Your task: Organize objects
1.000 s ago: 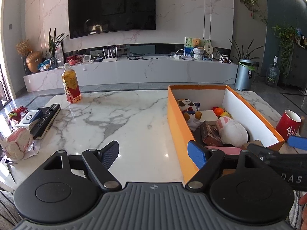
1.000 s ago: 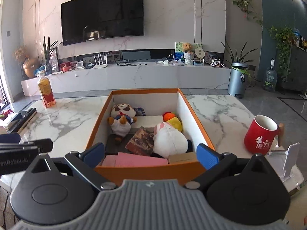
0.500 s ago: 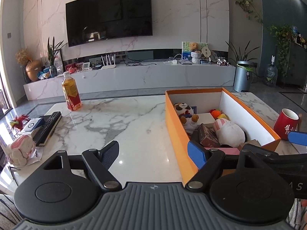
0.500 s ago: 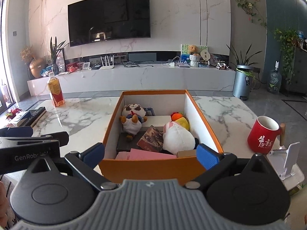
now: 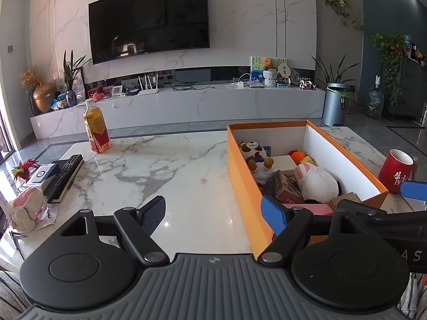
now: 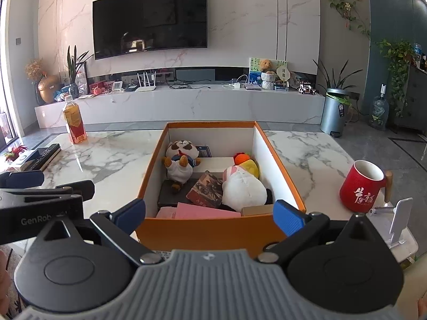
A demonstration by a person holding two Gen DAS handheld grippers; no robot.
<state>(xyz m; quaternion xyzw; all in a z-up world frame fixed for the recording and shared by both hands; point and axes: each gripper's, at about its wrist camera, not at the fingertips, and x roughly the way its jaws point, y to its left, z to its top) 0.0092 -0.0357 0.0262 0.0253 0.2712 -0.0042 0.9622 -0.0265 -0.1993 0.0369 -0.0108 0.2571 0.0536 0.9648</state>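
Observation:
An orange box [image 6: 210,233] with white inner walls stands on the marble table [image 6: 112,157]. It holds a panda plush [image 6: 181,157], a white plush [image 6: 242,188], an orange-and-yellow toy [image 6: 246,164], a brown book [image 6: 205,189] and pink paper [image 6: 198,210]. My right gripper [image 6: 210,216] hovers open at the box's near wall, holding nothing. My left gripper [image 5: 214,216] is open and empty over the table, and the box's [image 5: 240,176] left wall passes between its fingers in that view.
A red mug [image 6: 363,186] and a white phone stand [image 6: 399,217] sit right of the box. A tea bottle [image 5: 96,129] stands far left. A remote [image 5: 64,176] and a pink plush [image 5: 26,209] lie at the left edge.
Both views have tilted and shifted slightly, so the box sits a little lower and further right in them. Both grippers stayed open, and nothing was picked up or let go.

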